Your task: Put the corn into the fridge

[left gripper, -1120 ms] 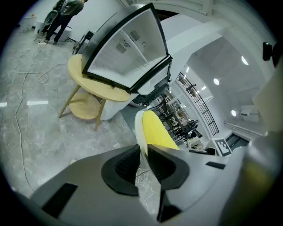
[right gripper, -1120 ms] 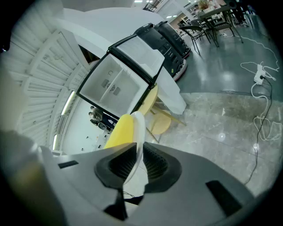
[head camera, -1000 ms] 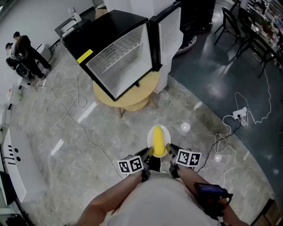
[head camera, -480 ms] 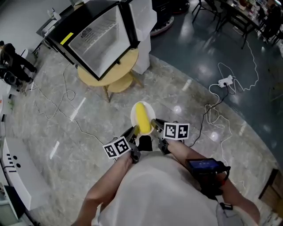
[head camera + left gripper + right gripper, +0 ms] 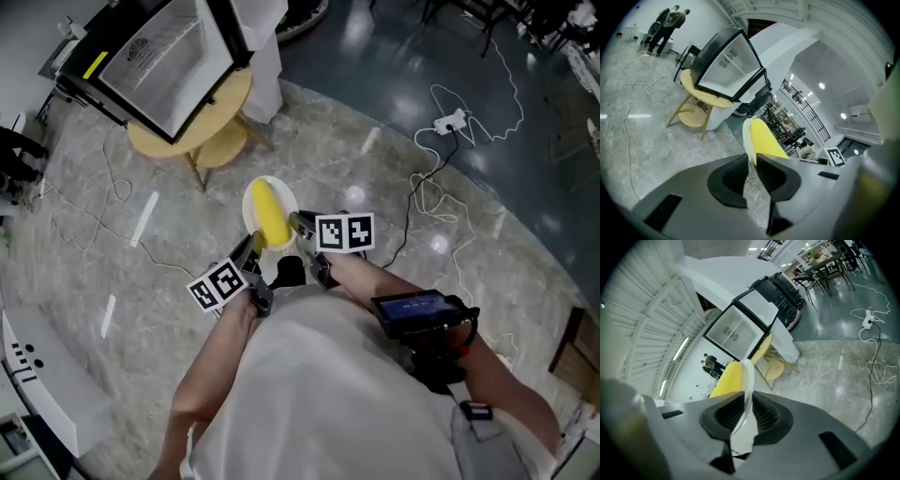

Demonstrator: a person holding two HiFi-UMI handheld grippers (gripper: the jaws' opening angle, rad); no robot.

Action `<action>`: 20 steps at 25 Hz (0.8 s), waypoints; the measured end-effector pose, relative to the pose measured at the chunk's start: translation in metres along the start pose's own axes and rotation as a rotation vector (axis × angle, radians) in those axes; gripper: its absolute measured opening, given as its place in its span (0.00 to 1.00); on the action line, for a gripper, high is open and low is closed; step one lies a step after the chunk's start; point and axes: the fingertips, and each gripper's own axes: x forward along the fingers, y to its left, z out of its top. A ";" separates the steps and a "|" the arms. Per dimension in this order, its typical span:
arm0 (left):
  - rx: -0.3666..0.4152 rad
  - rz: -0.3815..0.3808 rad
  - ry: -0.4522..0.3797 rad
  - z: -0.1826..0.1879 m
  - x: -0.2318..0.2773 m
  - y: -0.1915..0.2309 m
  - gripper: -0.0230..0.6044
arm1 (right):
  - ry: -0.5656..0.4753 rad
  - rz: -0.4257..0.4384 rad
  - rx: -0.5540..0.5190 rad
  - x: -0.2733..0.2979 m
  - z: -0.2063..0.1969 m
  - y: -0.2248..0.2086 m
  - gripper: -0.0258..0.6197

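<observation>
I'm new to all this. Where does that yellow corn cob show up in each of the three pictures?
Head view: the corn is near the middle, lying on a white plate.
Left gripper view: the corn is at centre, just above the jaws.
Right gripper view: the corn is left of centre, above the jaws.
Shared landmark: the black fridge, door open.

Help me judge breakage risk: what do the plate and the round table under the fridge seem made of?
The plate looks white, smooth, thin-rimmed, glossy: ceramic or melamine, cannot tell which. The round table looks like pale yellowish wood or laminate, matte, with slanted legs and a lower shelf.
</observation>
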 end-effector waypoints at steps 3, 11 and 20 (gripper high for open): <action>-0.009 0.003 -0.005 -0.006 0.002 -0.001 0.13 | 0.014 0.002 0.004 -0.003 -0.003 -0.004 0.12; -0.011 0.005 0.002 -0.009 0.002 -0.001 0.13 | 0.024 -0.001 0.020 -0.005 -0.007 -0.005 0.12; -0.014 0.009 -0.013 -0.008 -0.001 -0.001 0.13 | 0.028 0.008 0.011 -0.004 -0.006 -0.001 0.12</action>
